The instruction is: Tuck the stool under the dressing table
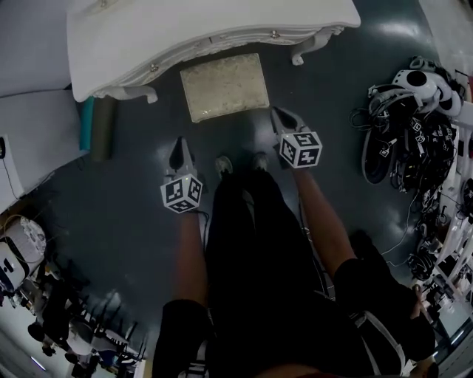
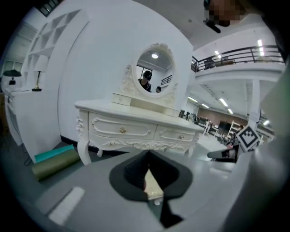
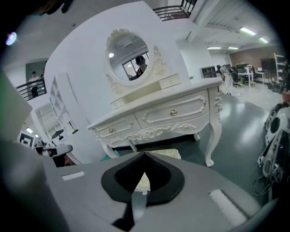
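Stool (image 1: 224, 86): a cream cushioned seat stood on the dark floor (image 1: 133, 214), with nothing gripping it.
Stool and dressing table (image 1: 207, 22): the seat's far edge lay at the white table's front edge, between the front legs. Most of the cushion showed in front of the table.
Left gripper (image 1: 178, 145): its jaws were pressed together with nothing between them. It pointed forward and down, and the stool was ahead and to its right, apart from it.
Right gripper (image 1: 279, 114): its jaws were pressed together and empty. The stool was ahead and to its left, near the tips.
Mirror (image 2: 154, 70): oval and upright on the table, it stood ahead of both grippers.
Rolled mat (image 1: 103, 129): it lay by the table's leg, ahead and left of the left gripper.
Gear and cables (image 1: 414, 111): they were heaped well to the right of the right gripper.
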